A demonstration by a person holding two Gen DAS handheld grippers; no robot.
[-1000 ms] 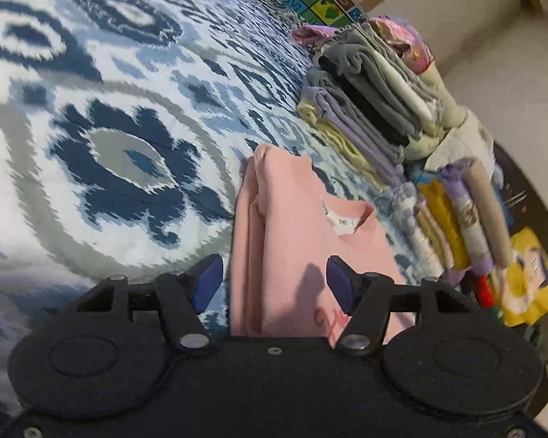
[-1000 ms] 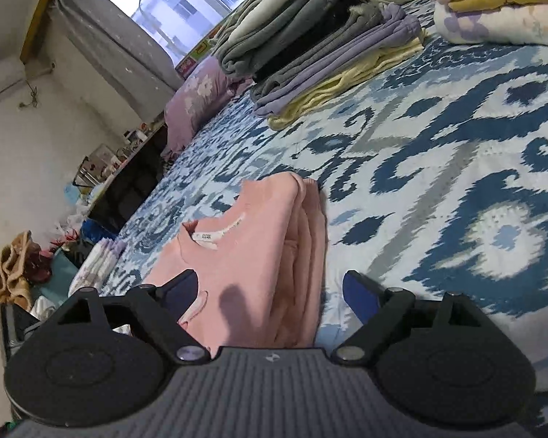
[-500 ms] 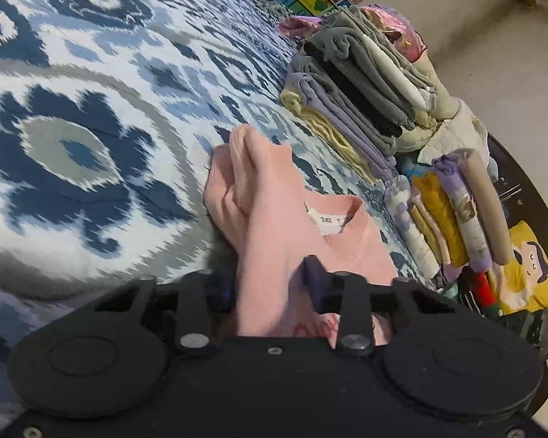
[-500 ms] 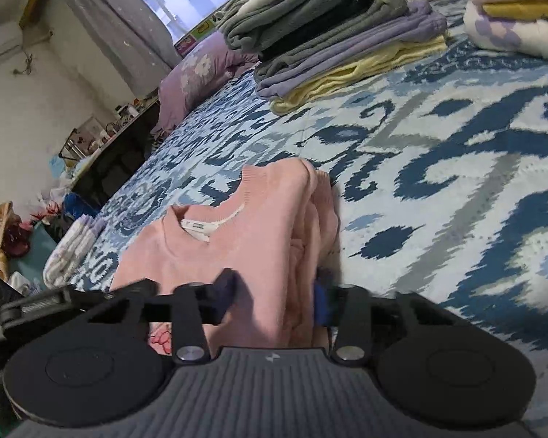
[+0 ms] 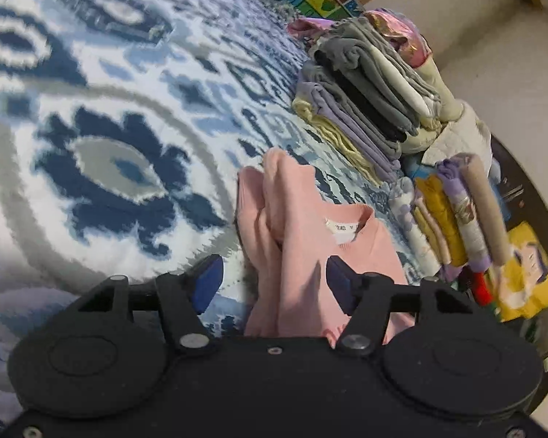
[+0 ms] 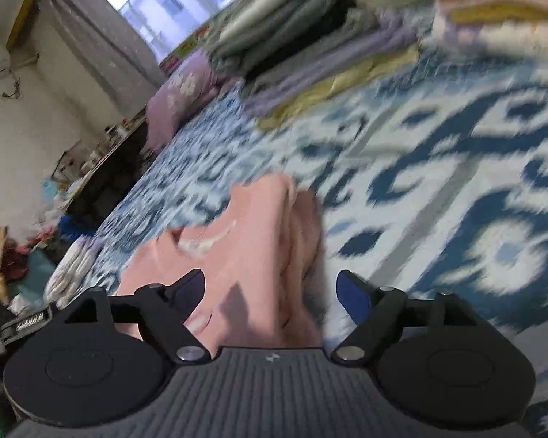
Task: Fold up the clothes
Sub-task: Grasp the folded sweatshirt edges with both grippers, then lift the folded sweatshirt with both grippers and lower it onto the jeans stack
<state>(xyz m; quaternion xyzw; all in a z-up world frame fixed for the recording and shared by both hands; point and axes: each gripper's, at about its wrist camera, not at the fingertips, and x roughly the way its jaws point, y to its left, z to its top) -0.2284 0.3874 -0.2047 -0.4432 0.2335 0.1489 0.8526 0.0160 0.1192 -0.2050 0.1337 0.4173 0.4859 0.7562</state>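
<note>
A folded pink sweater [image 5: 303, 241] with a white neck label lies on the blue-and-white patterned bedspread [image 5: 109, 116]. My left gripper [image 5: 274, 281] straddles its near edge; the jaws are opening and the blue pads stand clear of the cloth on both sides. In the right wrist view the same pink sweater [image 6: 244, 241] lies between the jaws of my right gripper [image 6: 270, 288], which are also opening, with the pads off the fabric. This view is blurred.
A tall stack of folded grey, black, purple and yellow clothes [image 5: 365, 95] sits beyond the sweater, also seen as a clothes stack [image 6: 303, 51]. Rolled garments [image 5: 453, 211] lie at the bed's edge. A purple pillow [image 6: 179, 98] rests near the window.
Half a second ago both grippers pinched the sweater's folded edge; now both have let go and stand wide. The sweater's side fold is bunched up more than a second ago.
</note>
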